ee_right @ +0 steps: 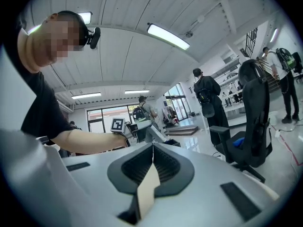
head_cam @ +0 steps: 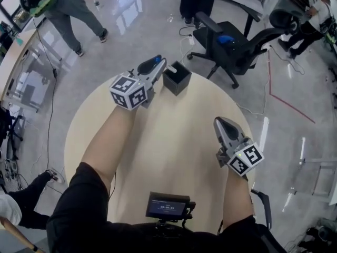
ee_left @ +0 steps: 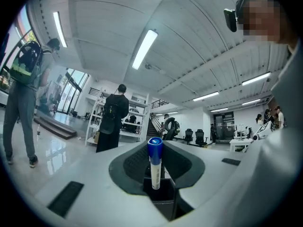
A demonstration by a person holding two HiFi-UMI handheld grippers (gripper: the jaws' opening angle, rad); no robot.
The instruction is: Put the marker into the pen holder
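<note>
Nearest the person, the right gripper [head_cam: 220, 123] is over the right side of the round beige worktop [head_cam: 168, 157], forearm drawn in, its jaws pressed together with nothing between them. Farther out, the left forearm reaches forward. The left gripper [head_cam: 159, 66] has its jaws clamped on the white marker with a blue cap [ee_left: 155, 163], cap end sticking out above them. Just beside its tips, the black square pen holder [head_cam: 176, 78] stands at the worktop's far edge.

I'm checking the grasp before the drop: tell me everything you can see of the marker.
The marker has a white barrel and a glossy blue cap, plastic by the look. It lies along the jaws of the left gripper, which are shut on its barrel, the cap pointing outward. The head view shows it close beside the black pen holder, not yet inside.
</note>
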